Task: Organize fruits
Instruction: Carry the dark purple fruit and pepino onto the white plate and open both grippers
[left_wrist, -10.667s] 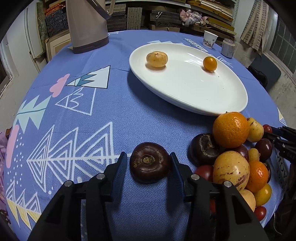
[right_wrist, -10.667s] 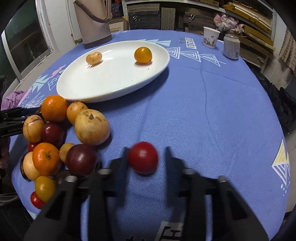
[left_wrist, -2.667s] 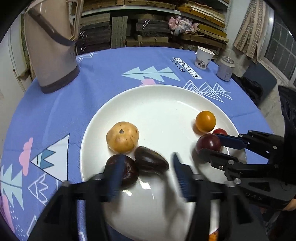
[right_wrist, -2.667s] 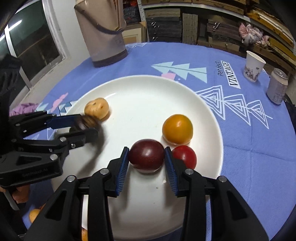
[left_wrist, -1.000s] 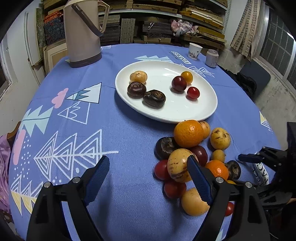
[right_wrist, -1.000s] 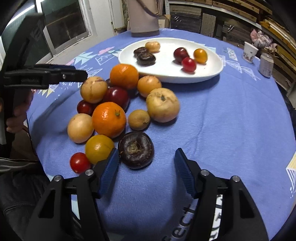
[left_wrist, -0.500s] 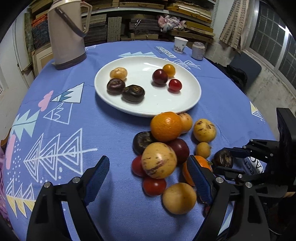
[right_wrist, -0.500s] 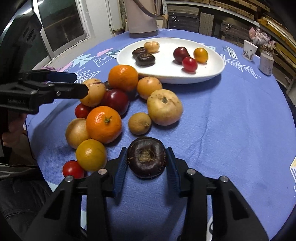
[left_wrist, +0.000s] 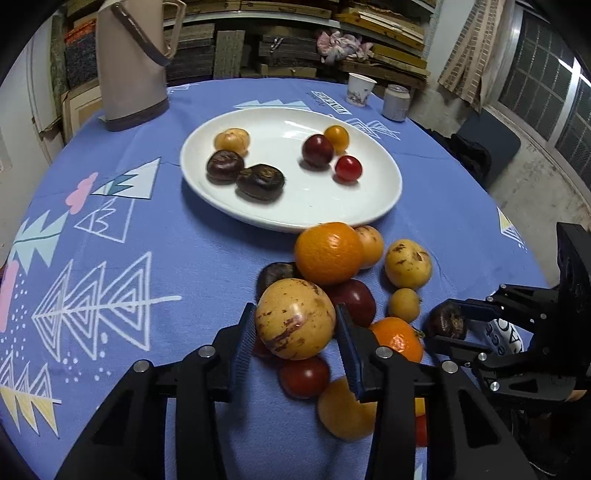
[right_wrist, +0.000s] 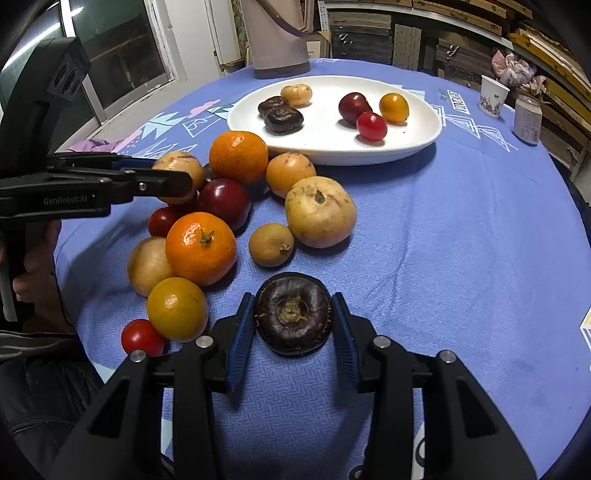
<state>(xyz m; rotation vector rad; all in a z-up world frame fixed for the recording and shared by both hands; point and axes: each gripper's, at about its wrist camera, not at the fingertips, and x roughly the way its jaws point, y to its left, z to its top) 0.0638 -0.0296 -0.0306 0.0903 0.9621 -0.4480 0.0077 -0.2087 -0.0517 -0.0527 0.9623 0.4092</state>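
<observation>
Two handheld tools are seen over a blue-clothed desk (left_wrist: 147, 258), each at a fruit from the loose pile near the desk's front edge. The left tool (left_wrist: 295, 332) is closing its jaws around a large speckled yellow fruit (left_wrist: 295, 319), the pads pressed to its sides. The right tool (right_wrist: 293, 328) is clamped on a dark wrinkled fruit (right_wrist: 293, 314) resting on the cloth. Beyond the pile, a white plate (left_wrist: 369, 199) already carries six fruits in two small groups. The pick-up step appears to be in hand; next, both fruits would likely need lifting clear of their neighbours and carrying to the plate.
</observation>
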